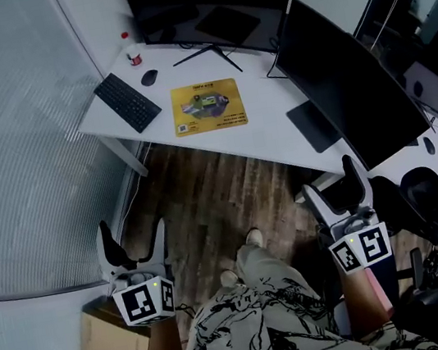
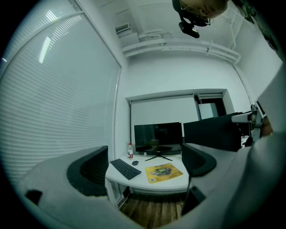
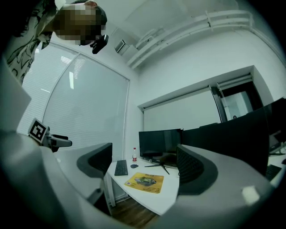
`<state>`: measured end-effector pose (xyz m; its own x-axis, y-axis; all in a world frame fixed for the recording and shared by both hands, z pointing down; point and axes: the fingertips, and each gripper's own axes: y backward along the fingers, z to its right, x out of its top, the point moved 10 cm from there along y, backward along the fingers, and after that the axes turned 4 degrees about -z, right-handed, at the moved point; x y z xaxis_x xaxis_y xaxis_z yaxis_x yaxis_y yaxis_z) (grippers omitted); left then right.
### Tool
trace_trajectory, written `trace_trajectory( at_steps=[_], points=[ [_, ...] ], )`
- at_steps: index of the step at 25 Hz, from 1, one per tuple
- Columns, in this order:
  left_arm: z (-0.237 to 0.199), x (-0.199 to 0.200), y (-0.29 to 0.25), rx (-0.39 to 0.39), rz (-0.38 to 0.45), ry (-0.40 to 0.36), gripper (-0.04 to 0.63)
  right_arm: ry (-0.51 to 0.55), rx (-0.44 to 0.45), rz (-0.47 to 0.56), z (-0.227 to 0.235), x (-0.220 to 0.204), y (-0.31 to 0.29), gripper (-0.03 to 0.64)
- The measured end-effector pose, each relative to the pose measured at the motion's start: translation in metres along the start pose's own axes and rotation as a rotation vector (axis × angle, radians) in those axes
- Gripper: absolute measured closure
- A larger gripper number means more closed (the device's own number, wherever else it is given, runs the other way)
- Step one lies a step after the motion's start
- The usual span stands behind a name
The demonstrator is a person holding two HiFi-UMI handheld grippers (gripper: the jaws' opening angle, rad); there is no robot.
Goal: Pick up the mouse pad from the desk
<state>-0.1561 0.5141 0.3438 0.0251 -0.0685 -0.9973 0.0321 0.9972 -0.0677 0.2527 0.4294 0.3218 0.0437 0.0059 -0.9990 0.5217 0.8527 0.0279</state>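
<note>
Well short of the counter (image 1: 277, 123), the left tongs (image 1: 134, 236) hang released and empty. The yellow mouse pad (image 1: 208, 106) lies flat on it, right of the keyboard (image 1: 128, 101), and the right tongs (image 1: 333, 186) gape empty too. It would pay to approach level, then work one jaw under the pad's near edge before clenching.

The white desk (image 1: 270, 110) carries a yellow mouse pad (image 1: 207, 106) in its middle, a black keyboard (image 1: 128, 101) left of the pad, a dark mouse (image 1: 149, 77) and a small bottle (image 1: 133, 57) beyond the keyboard, and two black monitors (image 1: 209, 14).
</note>
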Motion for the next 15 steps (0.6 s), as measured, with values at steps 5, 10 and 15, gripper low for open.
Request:
trace_trajectory(
  at_steps=[5, 10, 15],
  points=[
    [0.005, 0.007, -0.034, 0.007, -0.003, -0.029, 0.092, -0.016, 0.018, 0.022, 0.022, 0.002, -0.033, 0.172],
    [0.009, 0.013, -0.072, 0.024, -0.008, -0.027, 0.084, 0.016, 0.030, -0.010, 0.045, 0.002, -0.071, 0.170],
    [0.019, 0.019, -0.110, 0.031, -0.050, -0.050, 0.078, 0.020, 0.051, -0.026, 0.072, 0.003, -0.104, 0.167]
  ],
)
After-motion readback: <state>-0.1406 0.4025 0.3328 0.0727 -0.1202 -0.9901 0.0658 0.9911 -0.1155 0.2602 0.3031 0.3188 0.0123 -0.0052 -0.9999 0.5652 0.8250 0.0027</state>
